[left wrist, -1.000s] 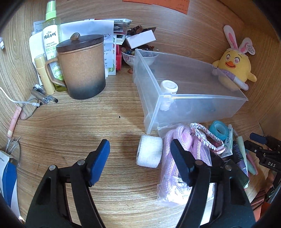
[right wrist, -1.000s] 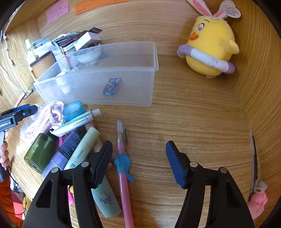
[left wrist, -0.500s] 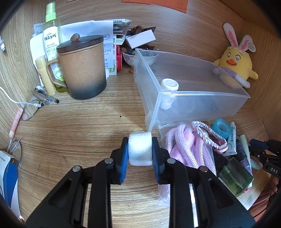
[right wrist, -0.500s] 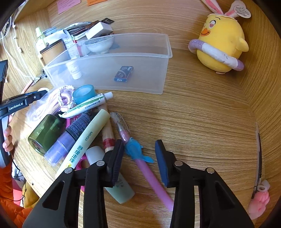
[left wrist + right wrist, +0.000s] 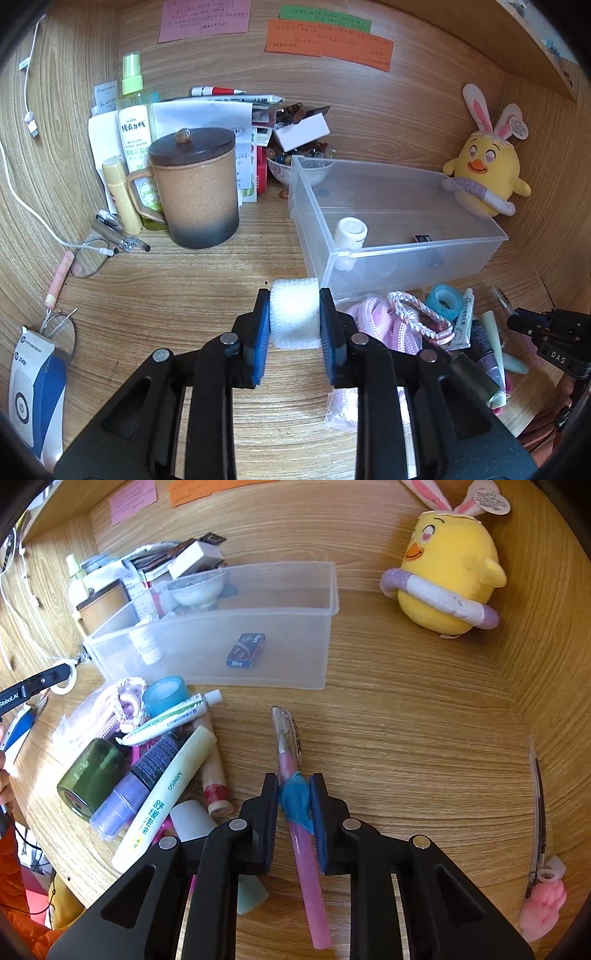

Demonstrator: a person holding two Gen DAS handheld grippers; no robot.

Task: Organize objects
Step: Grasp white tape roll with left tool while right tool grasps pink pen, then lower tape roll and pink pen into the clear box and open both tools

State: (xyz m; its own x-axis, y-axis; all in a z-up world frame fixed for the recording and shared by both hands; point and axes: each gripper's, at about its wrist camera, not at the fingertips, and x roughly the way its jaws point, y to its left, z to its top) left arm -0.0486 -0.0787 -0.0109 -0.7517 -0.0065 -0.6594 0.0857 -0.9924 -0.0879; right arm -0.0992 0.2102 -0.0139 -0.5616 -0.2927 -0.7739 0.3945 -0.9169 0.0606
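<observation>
The left tool (image 5: 295, 321) clenches the white gauze roll (image 5: 294, 314), lifted toward the clear bin (image 5: 406, 251) at two o'clock for storing. The right tool (image 5: 293, 801) clamps the pink pen (image 5: 306, 856) on the desk (image 5: 406, 738). A second ago both tools gaped empty.

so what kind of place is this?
Likely a home desk nook: wood walls with sticky notes, a lidded mug, a plush chick, toiletries beside a clear bin.

A small bottle (image 5: 349, 236) stands inside the bin (image 5: 406, 251), mug (image 5: 195, 192) left of it.
</observation>
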